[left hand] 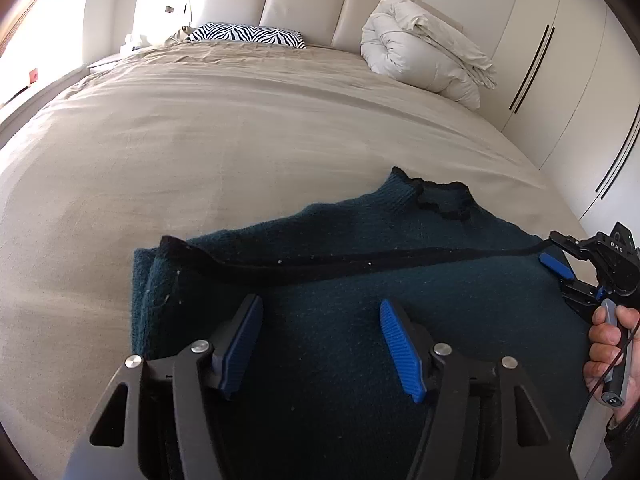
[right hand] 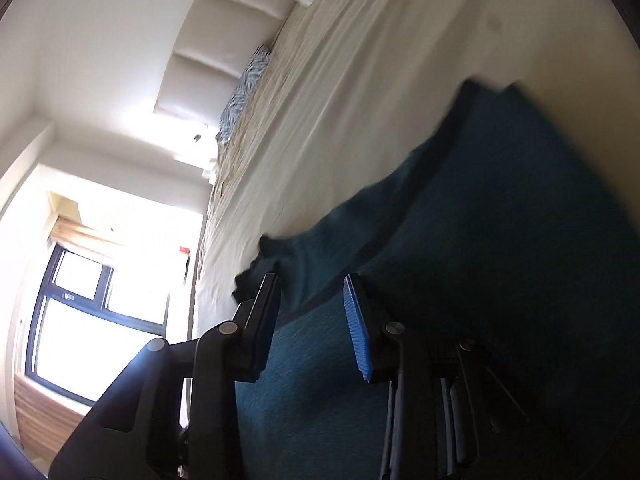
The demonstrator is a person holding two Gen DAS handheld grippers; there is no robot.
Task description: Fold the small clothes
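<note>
Dark teal sweater (left hand: 320, 264) flat on bed (left hand: 160, 152), near edge. Bottom part already doubled over, black-trimmed hem across the middle; collar exposed beyond. Left gripper (left hand: 320, 340) above cloth, jaws spread, holding nothing. Right gripper (right hand: 312, 320) at the hem's end; jaws half-spread, grip uncertain. Further folds likely remaining.

From the left wrist we look steeply down along the left gripper (left hand: 320, 344) over a dark teal sweater (left hand: 360, 320), close, up the bed (left hand: 200, 140) toward the headboard (left hand: 304, 0). Our right wrist view is rolled sideways, blurred, perhaps just as close. Both share sweater, bed, headboard and the zebra pillow (left hand: 248, 35).
</note>
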